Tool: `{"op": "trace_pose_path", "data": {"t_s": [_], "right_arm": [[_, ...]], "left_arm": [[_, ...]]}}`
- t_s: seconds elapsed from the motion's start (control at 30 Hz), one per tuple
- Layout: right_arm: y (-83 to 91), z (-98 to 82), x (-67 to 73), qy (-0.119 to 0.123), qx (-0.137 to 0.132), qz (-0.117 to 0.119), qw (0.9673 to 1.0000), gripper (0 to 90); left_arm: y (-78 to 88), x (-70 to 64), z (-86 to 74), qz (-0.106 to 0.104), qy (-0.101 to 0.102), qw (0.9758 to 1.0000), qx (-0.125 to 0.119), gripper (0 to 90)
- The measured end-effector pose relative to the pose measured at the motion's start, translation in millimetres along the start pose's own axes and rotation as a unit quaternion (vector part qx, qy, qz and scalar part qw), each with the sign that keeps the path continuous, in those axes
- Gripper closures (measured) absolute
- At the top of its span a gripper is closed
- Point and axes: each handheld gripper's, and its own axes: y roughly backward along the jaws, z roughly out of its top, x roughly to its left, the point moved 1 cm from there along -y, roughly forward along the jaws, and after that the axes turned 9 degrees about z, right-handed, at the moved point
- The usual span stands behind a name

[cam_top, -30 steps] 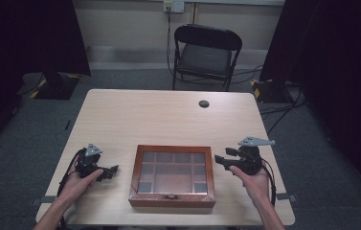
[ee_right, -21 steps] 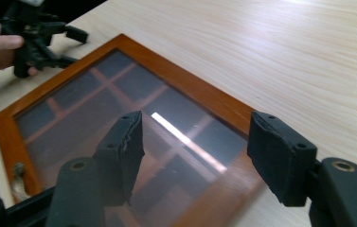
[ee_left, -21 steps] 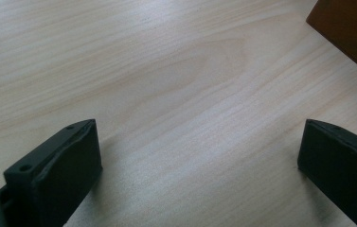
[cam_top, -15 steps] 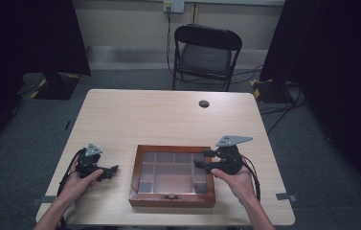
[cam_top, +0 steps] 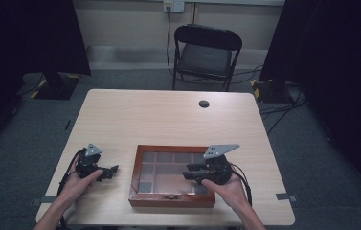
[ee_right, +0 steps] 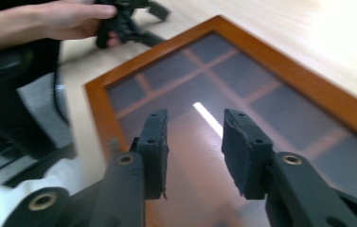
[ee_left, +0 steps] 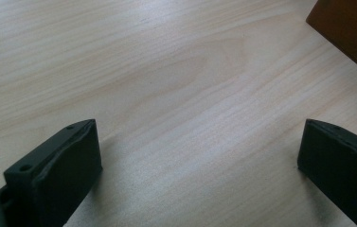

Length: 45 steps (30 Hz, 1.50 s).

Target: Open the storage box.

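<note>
Wooden display box [cam_top: 172, 176] with glass lid sits at lower centre of the high view, on the pale wood-grain tabletop [cam_top: 168, 120]. Judged rigid, moderately heavy; glass fragile and slick, so grasp at the small front latch [cam_top: 170, 196] or frame edge. Right gripper [cam_top: 187, 175] over the lid, jaws narrowed, just been closing, nothing between. Left gripper [cam_top: 113, 169] wide, empty, lower left.

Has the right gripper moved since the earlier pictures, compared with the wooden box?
Yes. The right gripper went leftward from beside the wooden box to above its glass lid, its jaws closing further with nothing between them.
</note>
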Motion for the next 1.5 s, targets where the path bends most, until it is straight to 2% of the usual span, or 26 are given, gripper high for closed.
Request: {"op": "trace_pose_path", "data": {"t_s": [0.03, 0.07, 0.1, 0.17, 0.3, 0.37, 0.6, 0.77, 1.0, 1.1, 1.13, 1.23, 1.37, 1.5], "right_arm": [[-2.2, -0.8, 1.7, 0.001, 0.004, 0.01, 0.9999, 63.8], [-2.2, -0.8, 1.7, 0.001, 0.004, 0.01, 0.9999, 63.8], [-8.0, -2.8, 5.3, 0.003, 0.018, 0.023, 0.9996, 65.1], [-13.2, -4.8, 8.7, 0.008, 0.029, 0.035, 0.9989, 66.5], [-18.9, -6.3, 13.9, 0.011, 0.033, 0.054, 0.9979, 71.7], [-22.6, -7.8, 17.3, 0.021, 0.046, 0.053, 0.9973, 73.0], [-37.8, -14.3, 26.6, 0.036, 0.075, 0.077, 0.9936, 77.3], [-43.6, -20.0, 23.6, 0.027, 0.078, 0.087, 0.9928, 77.5], [-47.1, -23.4, 25.5, 0.038, 0.082, 0.089, 0.9919, 80.3], [-47.6, -23.5, 27.1, 0.043, 0.081, 0.083, 0.9923, 80.6], [-47.7, -23.5, 28.0, 0.043, 0.082, 0.081, 0.9924, 80.8], [-47.7, -22.6, 28.6, 0.05, 0.084, 0.079, 0.9921, 81.8], [-47.8, -21.5, 26.7, 0.047, 0.086, 0.089, 0.9912, 82.2], [-47.9, -20.6, 27.5, 0.051, 0.089, 0.086, 0.991, 82.3]], "left_arm": [[0.1, 0.1, 0.0, 0.001, -0.001, 1.0, 0.0, 0.0], [0.1, 0.1, 0.0, 0.001, -0.001, 1.0, 0.0, 0.0], [0.1, 0.1, 0.0, 0.001, -0.001, 1.0, 0.0, 0.0], [0.1, 0.1, 0.0, 0.001, -0.001, 1.0, 0.0, 0.0], [0.0, 0.1, 0.0, 0.001, -0.001, 1.0, 0.0, 0.0], [0.1, 0.1, 0.0, 0.001, 0.0, 1.0, 0.0, 0.0], [0.0, -0.1, 0.0, 0.002, 0.0, 1.0, 0.0, 0.0], [0.1, -0.2, 0.0, 0.003, 0.0, 1.0, 0.0, 0.0], [0.3, -1.3, 0.2, 0.008, 0.006, 1.0, 0.001, 0.0], [-0.3, -4.2, 1.1, 0.009, 0.02, 0.9998, 0.0, 0.1], [0.2, -4.5, 1.5, 0.009, 0.019, 0.9998, 0.002, 0.6], [2.0, -5.3, 2.4, 0.008, 0.011, 0.9999, 0.001, 4.7], [3.7, -8.4, 3.1, 0.004, 0.014, 0.9998, -0.009, 15.7], [4.6, -9.1, 3.5, -0.007, 0.011, 0.9999, -0.007, 15.8]]}}
